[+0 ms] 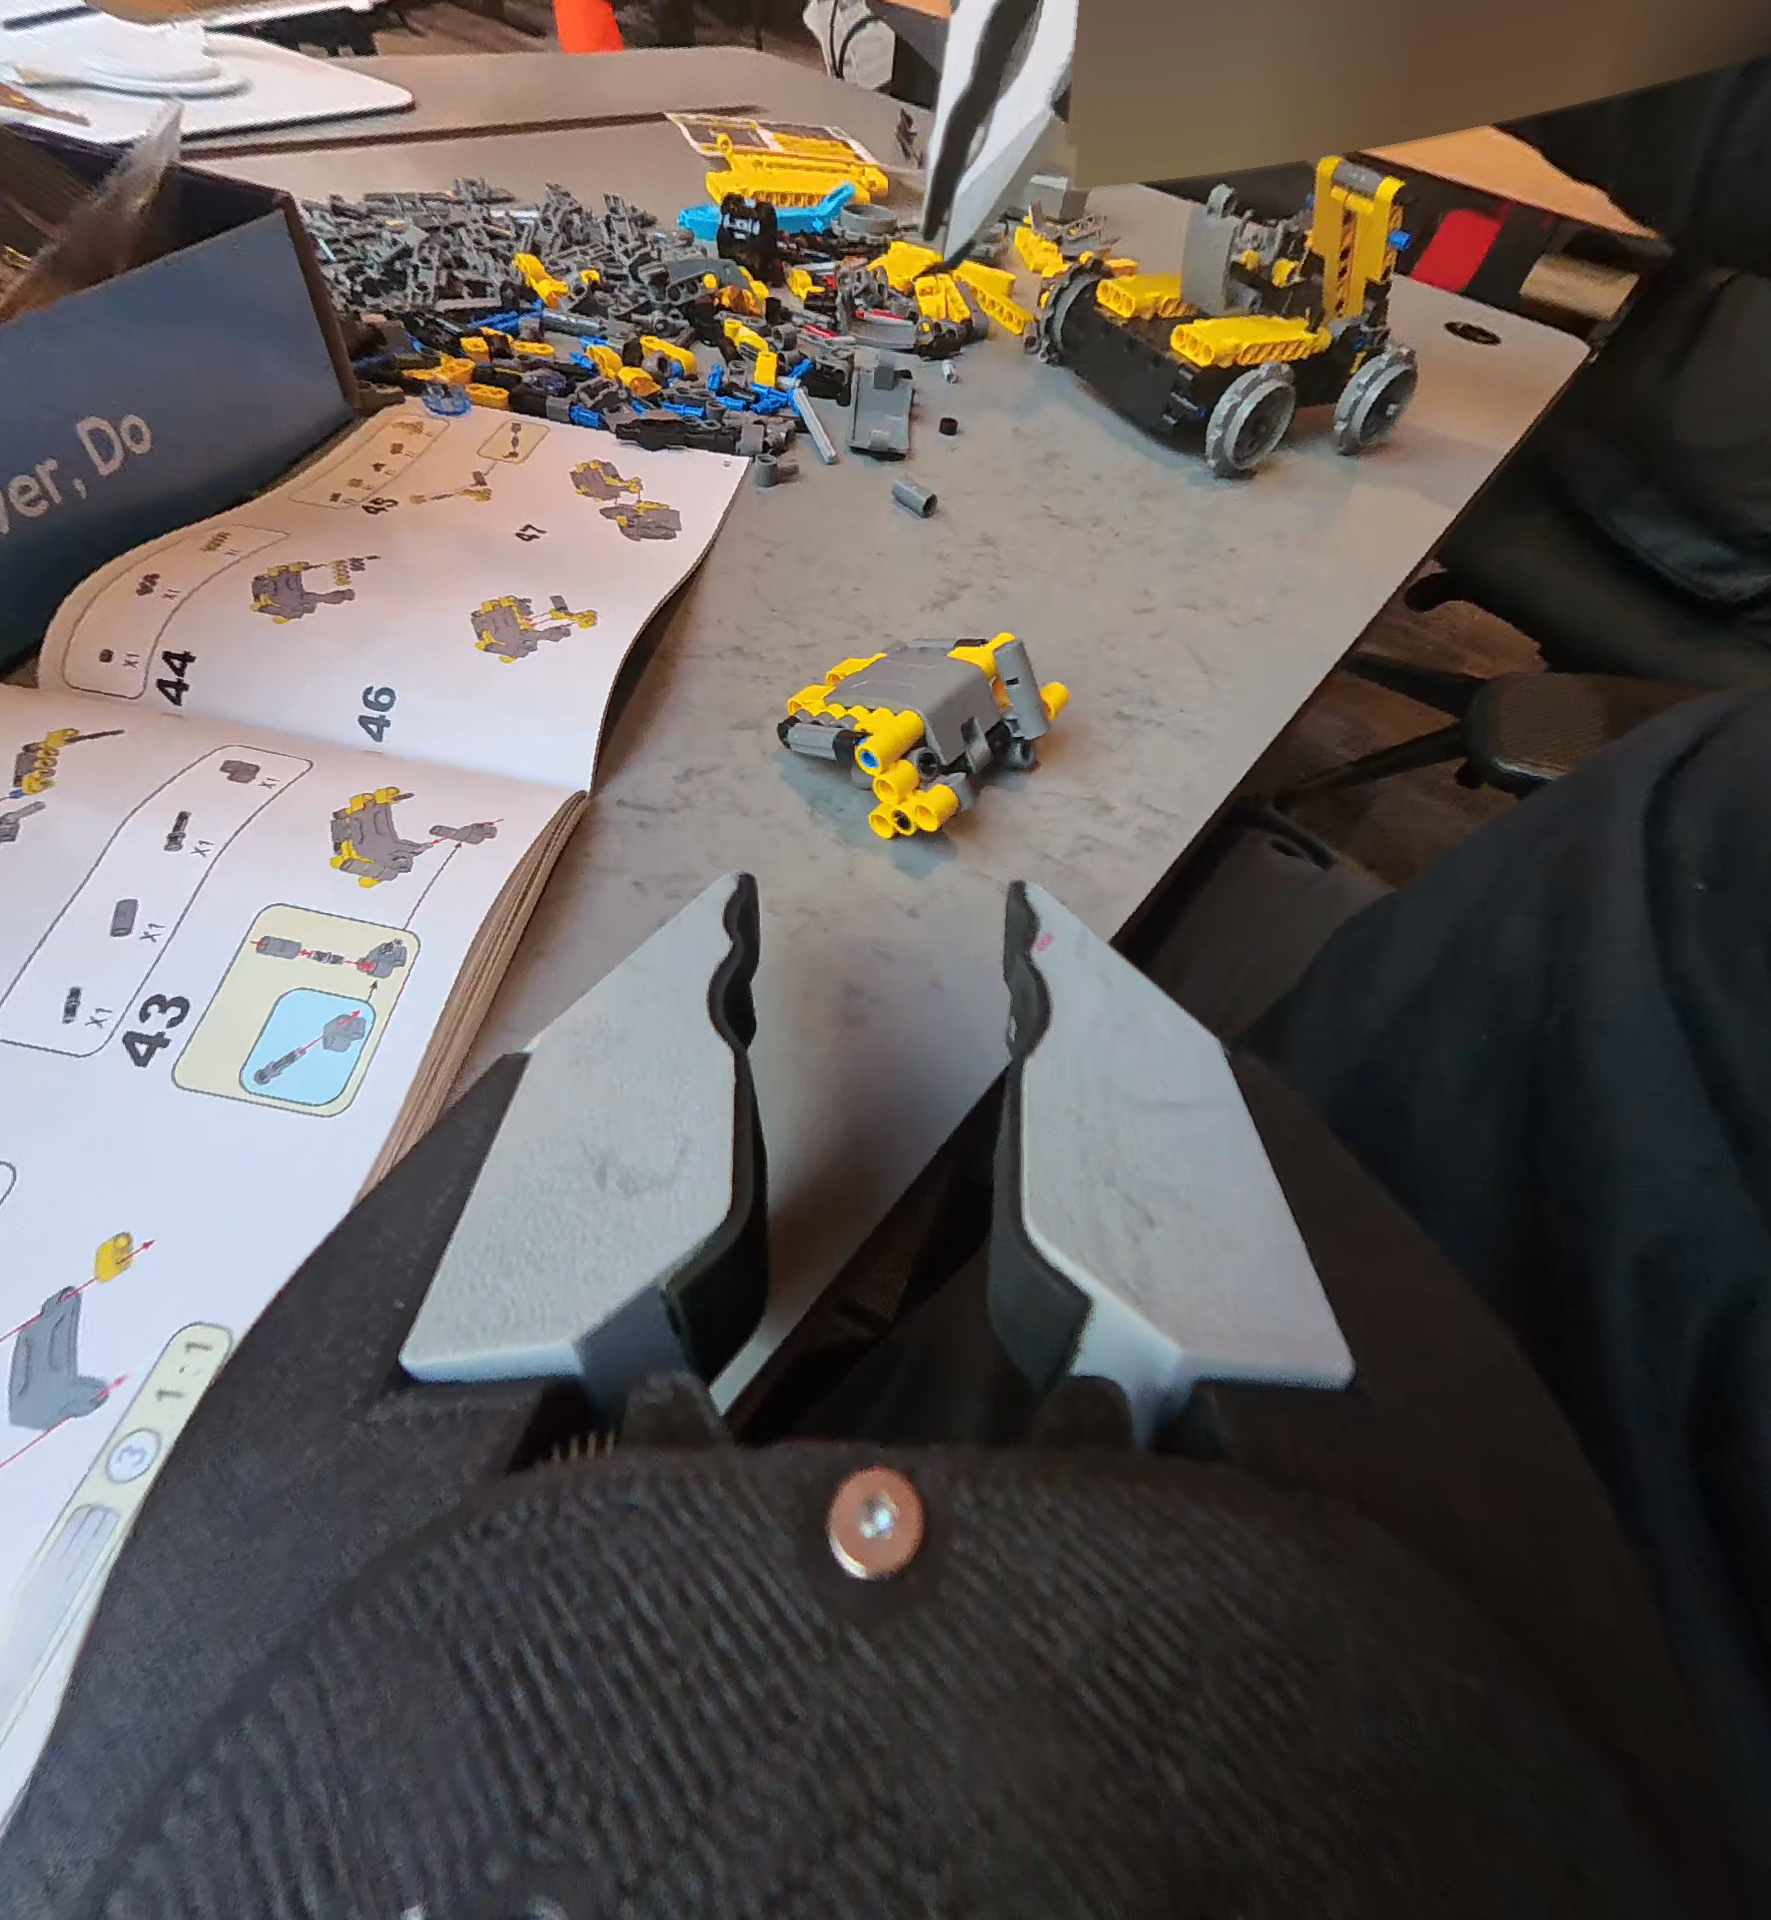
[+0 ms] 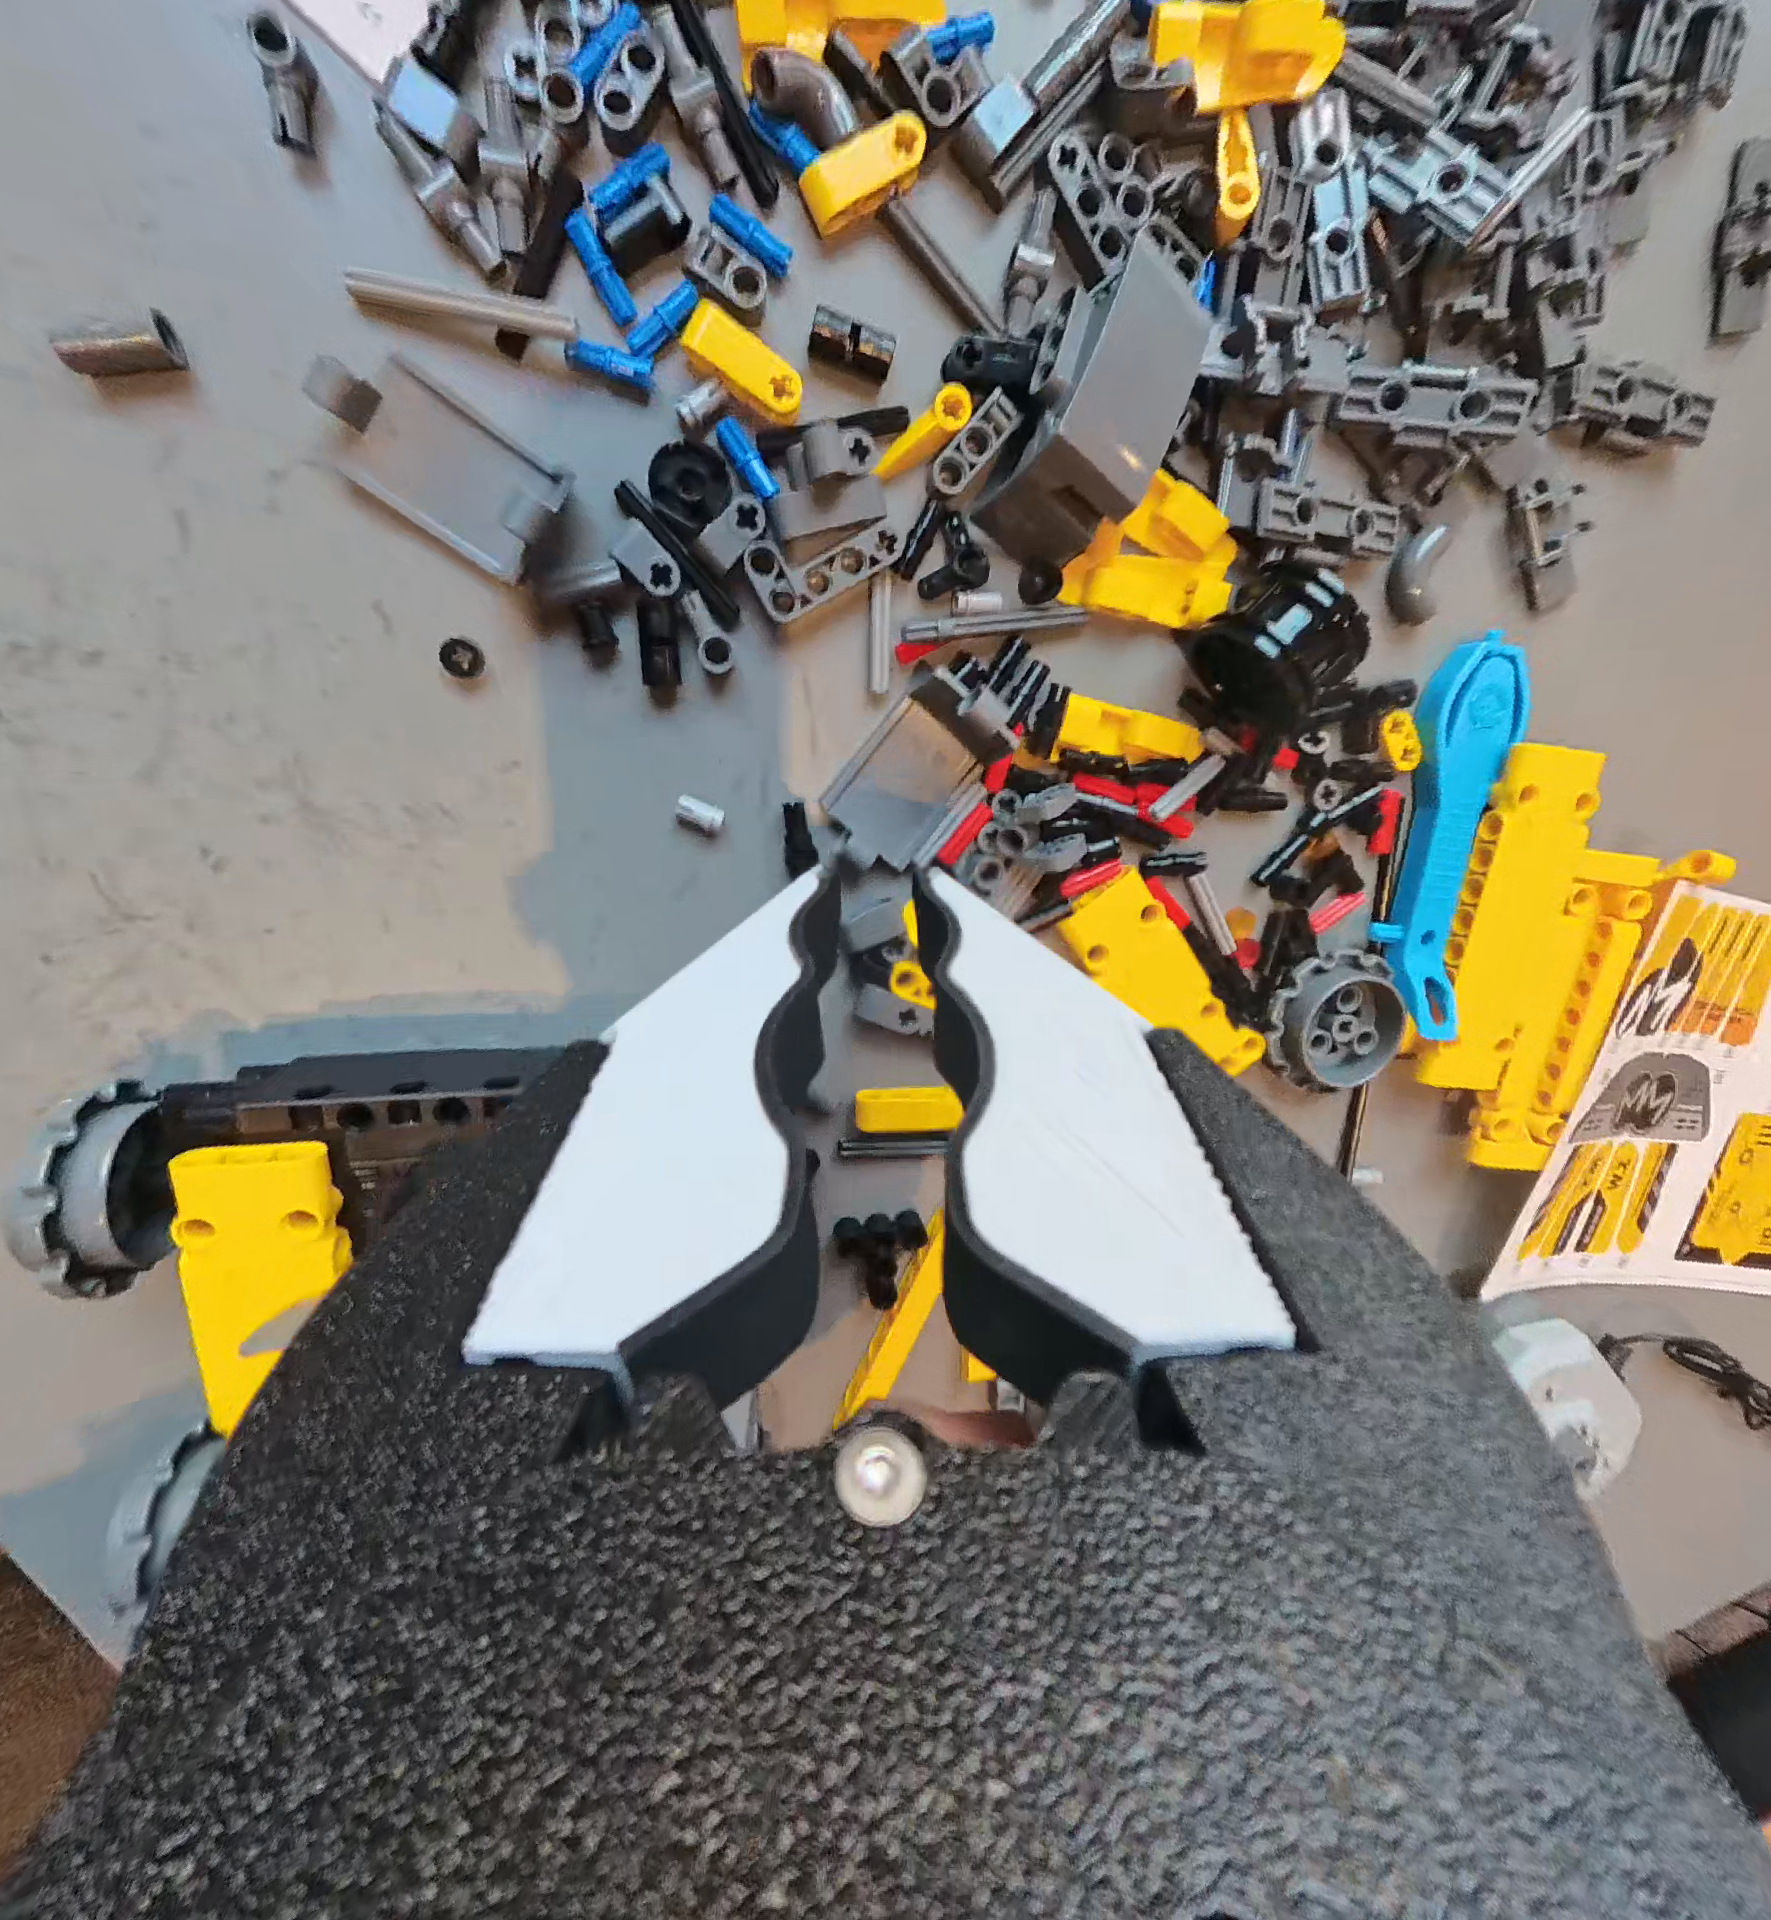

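Note:
My left gripper [image 1: 881, 914] is open and empty, low over the grey table [image 1: 1120, 582]. A small yellow and grey sub-assembly [image 1: 922, 727] lies just ahead of it. An open instruction booklet [image 1: 268, 831] lies to its left. My right gripper [image 2: 873, 878] reaches down into the pile of loose parts [image 2: 1068, 436]. Its tips are nearly closed on the near end of a grey panel piece [image 2: 896, 784]. It also shows in the left wrist view [image 1: 985, 145], coming down at the far side of the pile [image 1: 600, 322].
A partly built yellow and black vehicle [image 1: 1234, 322] stands at the back right, under my right gripper [image 2: 257, 1195]. A blue tool [image 2: 1463, 831], yellow beams [image 2: 1525, 935] and a sticker sheet [image 2: 1691, 1091] lie to the right. A dark blue box [image 1: 133, 395] stands at the left. A chair [image 1: 1546, 727] stands beyond the table edge. Spacing between my two grippers at the tips: around 35 centimetres.

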Available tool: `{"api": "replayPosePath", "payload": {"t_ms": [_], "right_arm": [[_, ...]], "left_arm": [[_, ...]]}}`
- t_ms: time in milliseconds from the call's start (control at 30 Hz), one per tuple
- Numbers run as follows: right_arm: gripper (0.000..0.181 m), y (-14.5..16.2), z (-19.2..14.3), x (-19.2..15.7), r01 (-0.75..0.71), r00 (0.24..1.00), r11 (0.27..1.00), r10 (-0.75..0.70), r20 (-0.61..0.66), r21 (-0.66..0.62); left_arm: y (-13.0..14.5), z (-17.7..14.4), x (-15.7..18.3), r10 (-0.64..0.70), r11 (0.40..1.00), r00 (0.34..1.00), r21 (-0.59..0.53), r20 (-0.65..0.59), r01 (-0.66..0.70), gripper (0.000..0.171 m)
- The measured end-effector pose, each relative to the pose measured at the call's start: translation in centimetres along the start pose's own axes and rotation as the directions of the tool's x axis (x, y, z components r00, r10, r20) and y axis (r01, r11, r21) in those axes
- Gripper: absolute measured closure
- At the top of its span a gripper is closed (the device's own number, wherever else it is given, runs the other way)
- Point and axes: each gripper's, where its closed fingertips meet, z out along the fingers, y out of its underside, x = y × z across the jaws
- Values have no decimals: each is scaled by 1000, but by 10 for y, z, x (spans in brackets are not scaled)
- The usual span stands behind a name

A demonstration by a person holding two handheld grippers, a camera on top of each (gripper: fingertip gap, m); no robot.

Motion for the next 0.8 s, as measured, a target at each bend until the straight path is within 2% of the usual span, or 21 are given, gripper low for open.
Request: {"api": "replayPosePath", "payload": {"t_ms": [167, 400, 533, 800], "right_arm": [[173, 26, -7, 19, -27, 997, 998, 23, -75, -60], [177, 9, -19, 55, -233, 957, 962, 253, -143, 138], [177, -4, -21, 63, -298, 938, 931, 327, -114, 212], [180, 15, -25, 73, -343, 916, 919, 373, -147, 196]], "left_arm": [[4, 3, 2, 21, 999, 1000, -29, 17, -21, 127], [2, 6, 2, 13, 999, 999, -32, 36, -12, 128], [0, 9, -3, 13, 998, 997, -56, 81, -8, 131], [-1, 7, -19, -12, 995, 989, -92, 149, 25, 136]]}}
